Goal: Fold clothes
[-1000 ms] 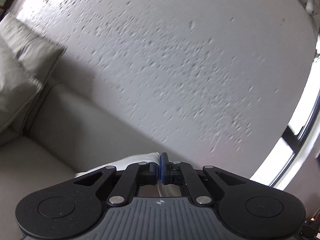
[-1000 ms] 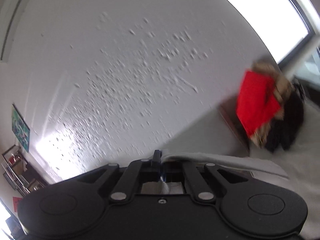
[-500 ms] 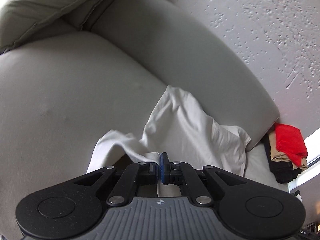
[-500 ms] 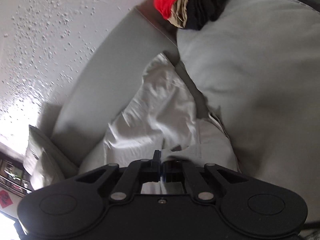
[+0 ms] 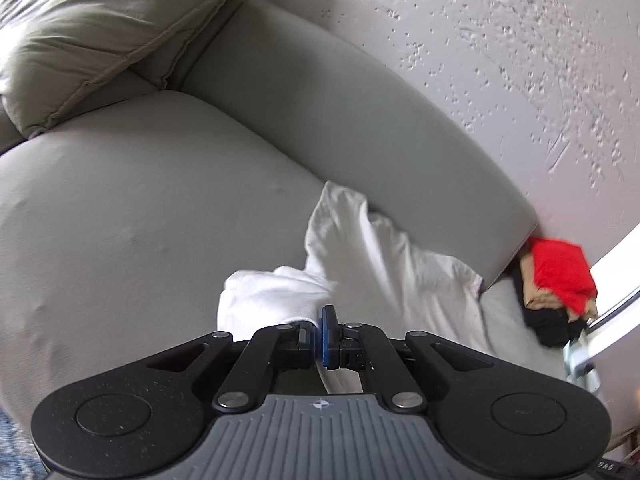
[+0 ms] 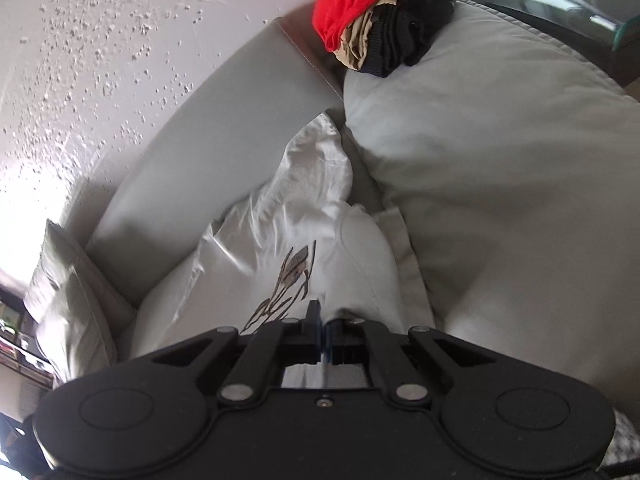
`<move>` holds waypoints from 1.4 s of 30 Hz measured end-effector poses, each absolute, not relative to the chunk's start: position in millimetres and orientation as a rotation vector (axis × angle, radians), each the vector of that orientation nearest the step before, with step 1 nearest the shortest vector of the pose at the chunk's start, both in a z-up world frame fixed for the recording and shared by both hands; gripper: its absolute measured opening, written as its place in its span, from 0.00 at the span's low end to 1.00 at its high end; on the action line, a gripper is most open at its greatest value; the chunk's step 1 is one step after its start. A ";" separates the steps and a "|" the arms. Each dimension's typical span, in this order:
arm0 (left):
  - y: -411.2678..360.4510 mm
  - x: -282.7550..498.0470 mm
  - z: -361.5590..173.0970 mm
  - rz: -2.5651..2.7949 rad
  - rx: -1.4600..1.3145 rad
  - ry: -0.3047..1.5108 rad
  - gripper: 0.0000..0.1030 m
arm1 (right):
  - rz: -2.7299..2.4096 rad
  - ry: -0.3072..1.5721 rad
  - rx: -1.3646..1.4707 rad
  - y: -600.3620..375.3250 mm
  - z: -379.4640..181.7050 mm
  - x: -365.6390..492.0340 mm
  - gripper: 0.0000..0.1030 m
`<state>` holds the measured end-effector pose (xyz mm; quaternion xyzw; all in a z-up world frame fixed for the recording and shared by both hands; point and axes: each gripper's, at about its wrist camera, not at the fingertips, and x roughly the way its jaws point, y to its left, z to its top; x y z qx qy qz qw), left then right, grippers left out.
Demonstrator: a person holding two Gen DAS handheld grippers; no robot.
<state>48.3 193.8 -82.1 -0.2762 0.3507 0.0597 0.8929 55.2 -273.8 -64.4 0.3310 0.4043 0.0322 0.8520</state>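
Between the closed fingers of the left tongs [image 5: 323,334], an edge of the white garment [image 5: 376,264] is clamped. Right tongs [image 6: 322,338] are likewise closed on the same garment [image 6: 304,216] near its dark printed graphic [image 6: 286,284]. From both tongs the cloth runs forward, crumpled, across the grey sofa [image 5: 120,208] to the backrest. A stack of folded clothes [image 5: 558,292], red on top, sits well apart at the sofa's end.

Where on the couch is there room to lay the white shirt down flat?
The widest bare patch is the seat cushion between the throw pillow and the white shirt. The far corner is crowded by the stack of clothes.
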 end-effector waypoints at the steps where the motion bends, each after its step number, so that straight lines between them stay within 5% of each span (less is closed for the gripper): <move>1: 192.9 46.2 -86.2 0.138 -0.551 0.746 0.01 | 0.065 0.865 0.696 -273.2 -67.3 50.9 0.02; 11: 184.0 24.8 -126.9 0.276 -0.331 0.925 0.05 | 0.039 1.026 0.569 -258.8 -114.1 35.9 0.07; 15: 178.6 6.2 -123.2 0.269 -0.223 0.936 0.22 | 0.067 0.990 0.488 -257.3 -93.3 17.3 0.37; 18: 154.4 -9.1 -113.9 0.135 -0.162 0.906 0.29 | 0.110 0.973 0.449 -251.5 -84.0 5.0 0.44; 20: 131.8 -10.9 -116.6 0.069 -0.108 0.905 0.29 | 0.166 0.972 0.446 -241.6 -85.7 -0.9 0.43; 24: 79.6 -2.8 -133.6 -0.029 0.016 0.930 0.28 | 0.268 1.008 0.336 -198.2 -101.3 1.2 0.13; 42: 47.6 13.4 -179.0 -0.030 0.210 0.987 0.32 | 0.300 1.097 0.218 -174.3 -131.8 -2.5 0.15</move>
